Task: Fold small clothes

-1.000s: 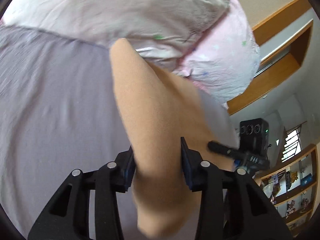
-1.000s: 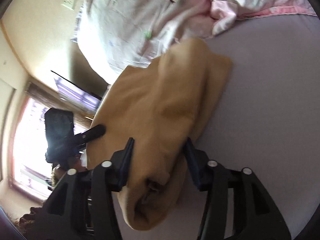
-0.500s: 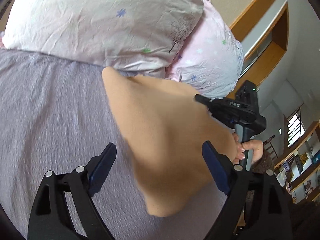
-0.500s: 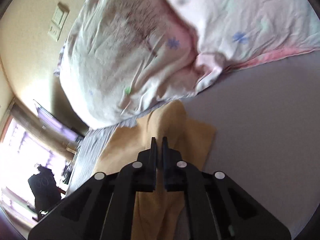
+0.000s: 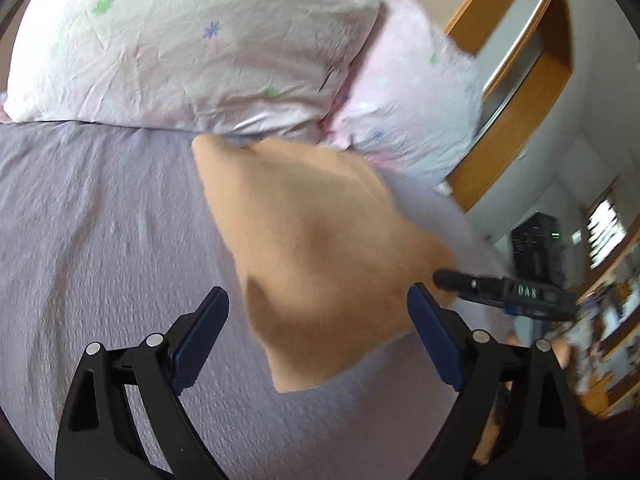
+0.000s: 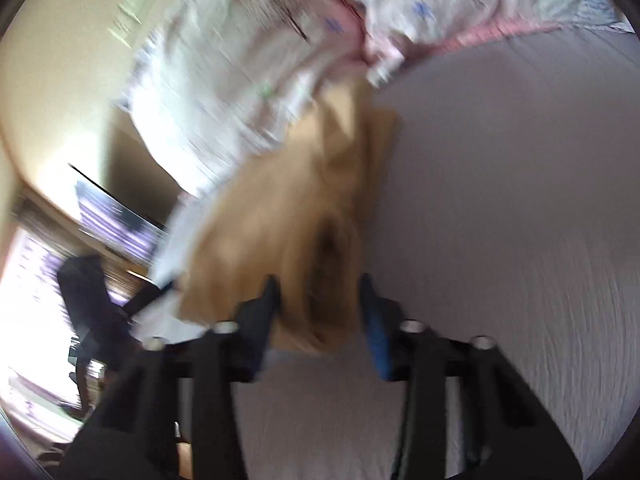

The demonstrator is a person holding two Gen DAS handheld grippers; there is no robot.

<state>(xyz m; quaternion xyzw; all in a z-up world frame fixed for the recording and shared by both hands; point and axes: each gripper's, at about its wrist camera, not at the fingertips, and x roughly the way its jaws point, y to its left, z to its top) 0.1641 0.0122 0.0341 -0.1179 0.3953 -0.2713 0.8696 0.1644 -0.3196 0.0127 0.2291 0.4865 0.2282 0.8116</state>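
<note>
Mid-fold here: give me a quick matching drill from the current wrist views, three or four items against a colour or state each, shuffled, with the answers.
Items
1. tan garment
2. bedsheet
3. left gripper
4. pillow

States
A. jaws wide apart, gripping nothing
B. white with small flower prints, beyond the cloth
C. lavender, textured, beneath everything
D. lying folded on the bed

Pairs: 1-D, 2-C, 3-A, 4-B

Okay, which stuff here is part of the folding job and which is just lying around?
Job: tan cloth, left gripper, right gripper, grey bedsheet as folding surface.

Lying about: floral pillow, pink pillow, wooden shelf.
</note>
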